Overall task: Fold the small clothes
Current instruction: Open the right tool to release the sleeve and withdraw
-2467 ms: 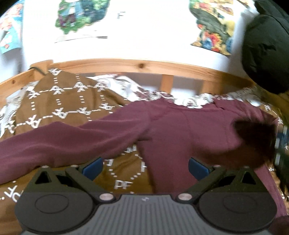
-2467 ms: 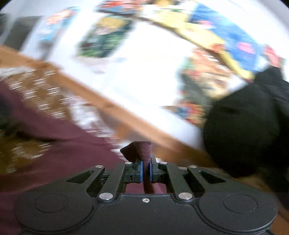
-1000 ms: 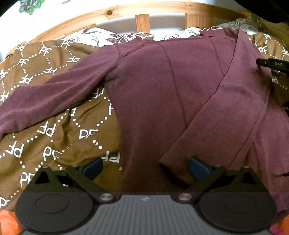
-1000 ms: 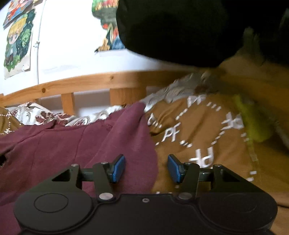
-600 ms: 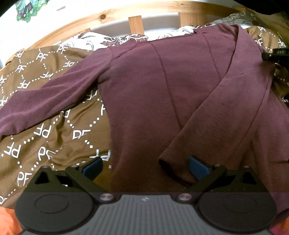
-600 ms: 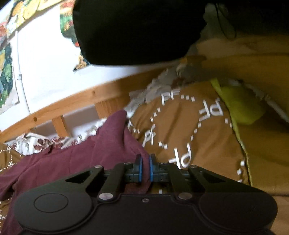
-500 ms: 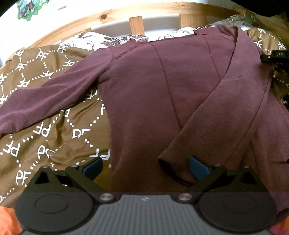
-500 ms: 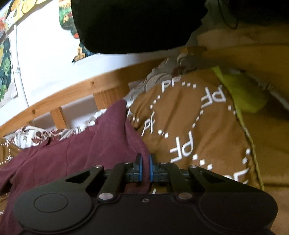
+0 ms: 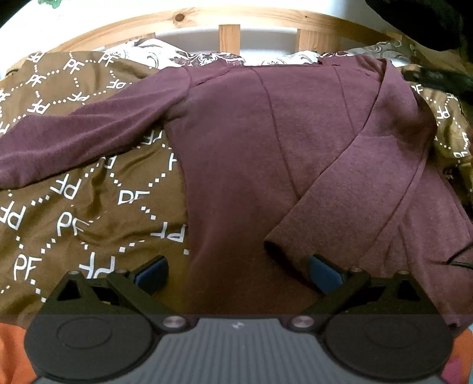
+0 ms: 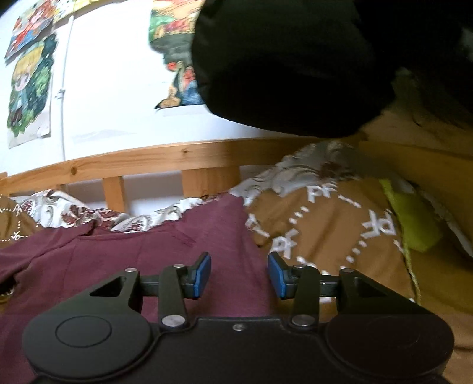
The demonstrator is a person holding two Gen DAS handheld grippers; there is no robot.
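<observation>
A maroon long-sleeved top (image 9: 242,153) lies on a brown bedspread printed with white letters (image 9: 74,201). Its right sleeve (image 9: 348,189) is folded diagonally across the body, cuff near my left gripper. Its left sleeve (image 9: 82,136) stretches out to the left. My left gripper (image 9: 236,270) is open and empty, low over the top's lower body. In the right wrist view the top's right shoulder edge (image 10: 207,236) lies just ahead of my right gripper (image 10: 239,274), which is open and empty above it.
A wooden bed rail (image 9: 230,20) runs along the far side, with a patterned sheet (image 9: 177,56) below it. A large black bundle (image 10: 295,65) hangs at the right. A yellow-green cloth (image 10: 414,218) lies at the right. Posters (image 10: 29,85) hang on the white wall.
My right gripper was shut on the top's right shoulder edge and has opened, letting it go. The fabric now lies flat. My left gripper has stayed open over the lower body.
</observation>
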